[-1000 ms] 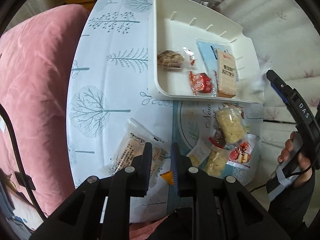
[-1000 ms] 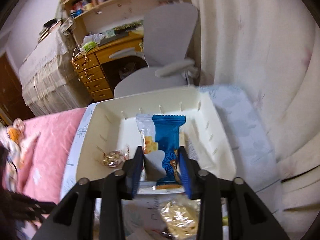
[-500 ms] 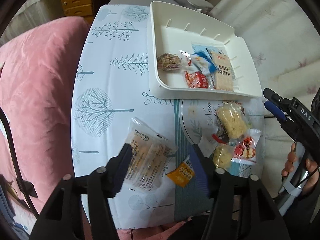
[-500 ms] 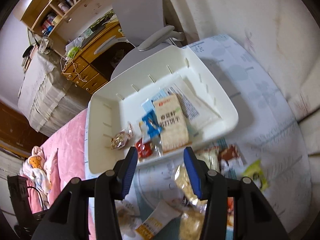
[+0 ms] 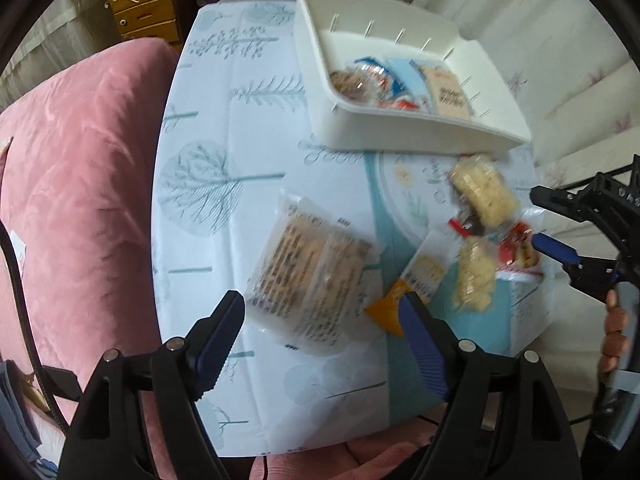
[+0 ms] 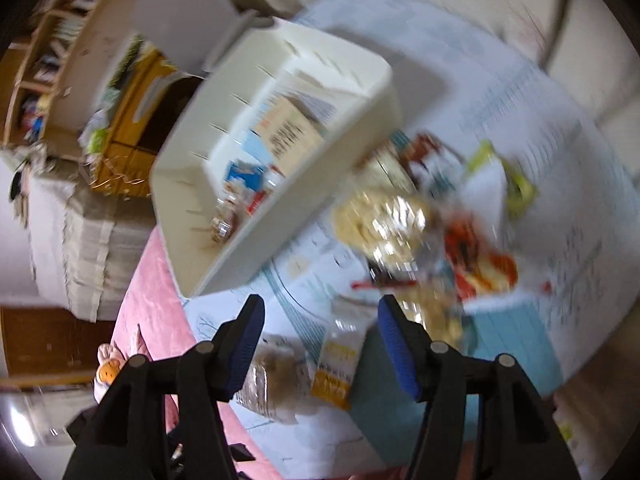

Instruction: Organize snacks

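Blurred snack packets (image 6: 404, 236) crowd the table's (image 5: 224, 152) right edge, labels unreadable. White tray (image 5: 404, 136) at its far edge holds several packets. Left gripper (image 5: 320, 322) and right gripper (image 6: 320, 338) both gape apart, empty.

We are looking at a counter (image 5: 224, 128) under a tree-print cloth, a pink sofa (image 5: 80, 184) sitting beside it, a wooden drawer chest (image 5: 140, 4) and bookshelves (image 6: 44, 52) standing beyond, pale curtains (image 5: 560, 40) hanging right.
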